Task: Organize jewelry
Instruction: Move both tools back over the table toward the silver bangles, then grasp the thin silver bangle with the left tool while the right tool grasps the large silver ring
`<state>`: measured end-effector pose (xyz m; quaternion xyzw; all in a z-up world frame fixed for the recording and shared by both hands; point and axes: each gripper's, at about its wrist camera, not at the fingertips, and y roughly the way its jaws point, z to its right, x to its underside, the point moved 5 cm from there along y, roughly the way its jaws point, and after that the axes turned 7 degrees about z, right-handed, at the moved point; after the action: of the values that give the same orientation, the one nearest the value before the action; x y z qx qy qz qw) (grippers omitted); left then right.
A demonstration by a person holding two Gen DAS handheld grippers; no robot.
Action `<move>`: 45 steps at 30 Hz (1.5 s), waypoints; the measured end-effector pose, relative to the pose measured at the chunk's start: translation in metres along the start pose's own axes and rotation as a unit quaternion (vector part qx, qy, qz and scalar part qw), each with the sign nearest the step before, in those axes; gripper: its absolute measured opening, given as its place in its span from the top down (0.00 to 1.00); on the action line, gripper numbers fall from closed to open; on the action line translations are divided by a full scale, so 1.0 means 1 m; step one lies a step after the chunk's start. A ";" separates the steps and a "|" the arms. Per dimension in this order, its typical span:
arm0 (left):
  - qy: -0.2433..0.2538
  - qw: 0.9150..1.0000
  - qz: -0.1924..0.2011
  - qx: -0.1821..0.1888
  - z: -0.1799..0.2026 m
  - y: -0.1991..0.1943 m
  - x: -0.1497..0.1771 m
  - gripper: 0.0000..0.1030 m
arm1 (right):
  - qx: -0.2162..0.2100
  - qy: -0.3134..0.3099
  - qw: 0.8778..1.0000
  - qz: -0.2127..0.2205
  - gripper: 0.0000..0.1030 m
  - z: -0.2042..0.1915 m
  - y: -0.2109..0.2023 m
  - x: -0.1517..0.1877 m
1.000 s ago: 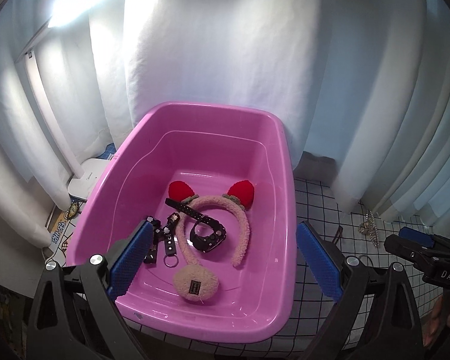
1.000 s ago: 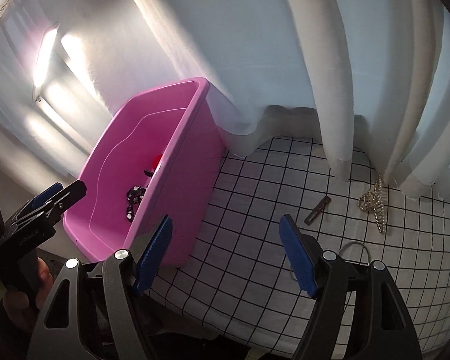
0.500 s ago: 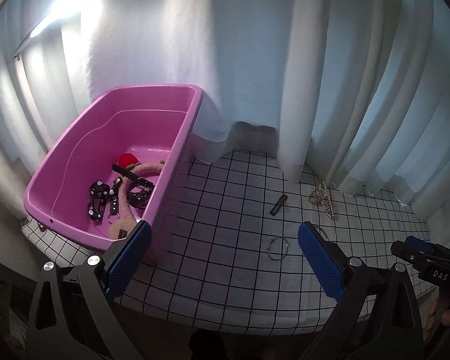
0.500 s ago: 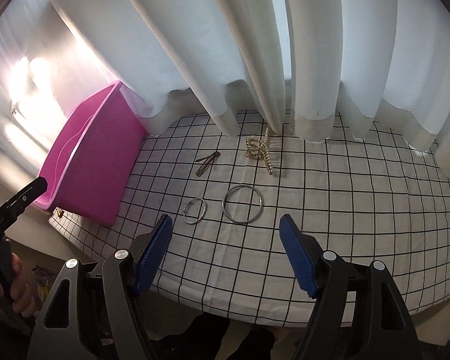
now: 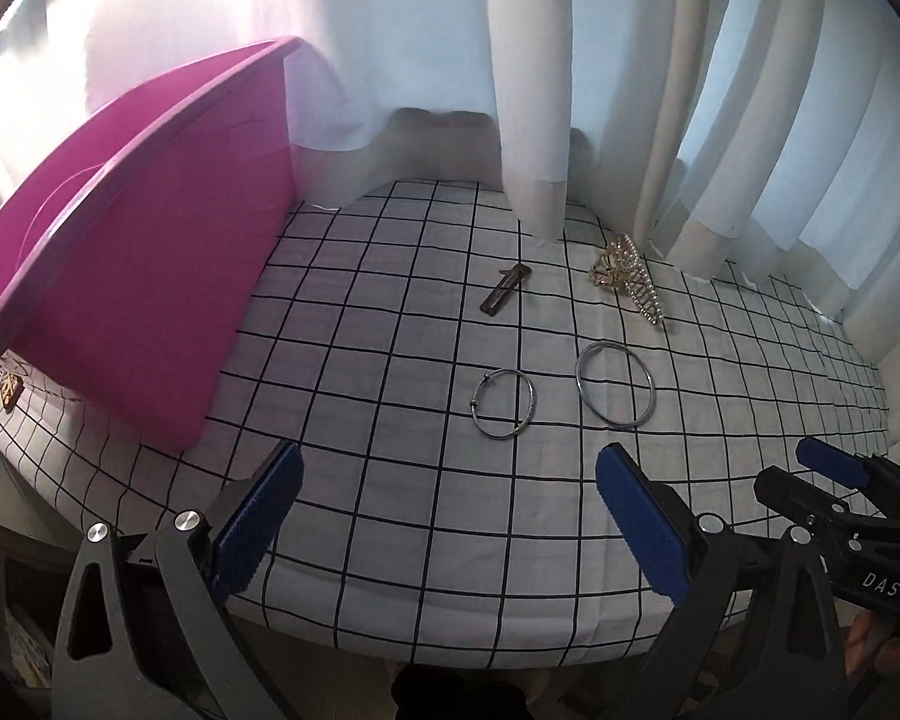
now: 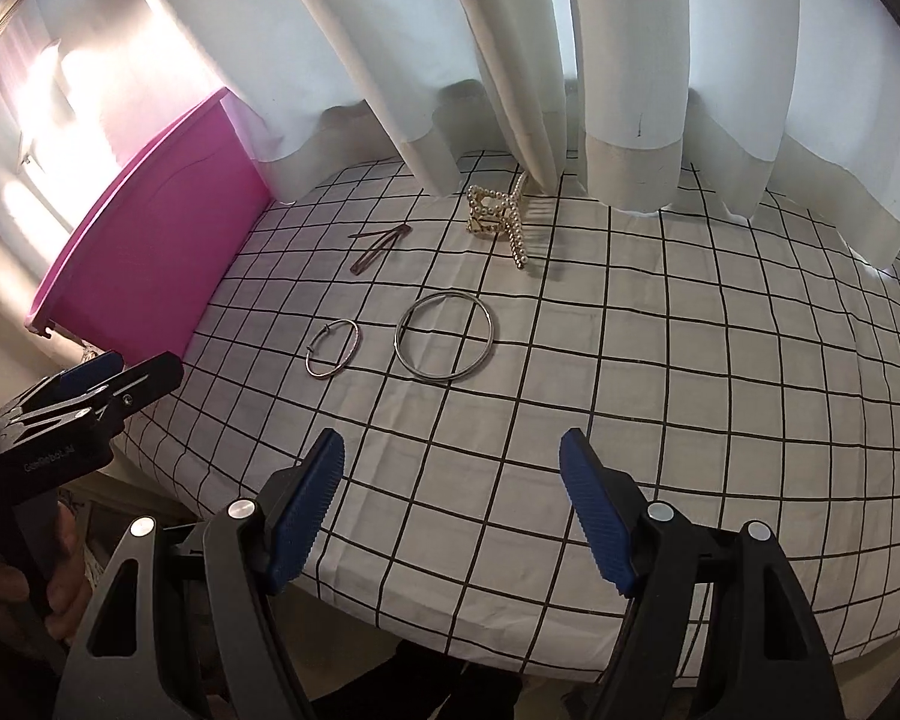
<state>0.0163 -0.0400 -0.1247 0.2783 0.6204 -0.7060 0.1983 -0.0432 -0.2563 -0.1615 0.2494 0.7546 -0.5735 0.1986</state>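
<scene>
Near worktop's front edge, both claws, left claw [image 5: 447, 516] & right claw [image 6: 453, 504], hung apart, empty. Step looked like approach; next needs closing on small bangle [image 6: 333, 348], then pink bin [image 5: 120, 252].

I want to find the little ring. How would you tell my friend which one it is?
Start at the big pink tub on the checked cloth. Two silver rings lie side by side; the smaller ring is the one nearer the tub. The larger ring beside it is a plain hoop.
</scene>
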 end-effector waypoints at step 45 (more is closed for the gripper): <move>0.072 0.997 -0.023 0.026 0.001 0.124 0.012 0.05 | 0.035 -0.097 0.995 0.005 0.24 -0.010 0.122 -0.022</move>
<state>0.0848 -0.0591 -0.2270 0.3188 0.6205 -0.7046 0.1297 0.0480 -0.2240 -0.2390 0.2032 0.7095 -0.6205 0.2651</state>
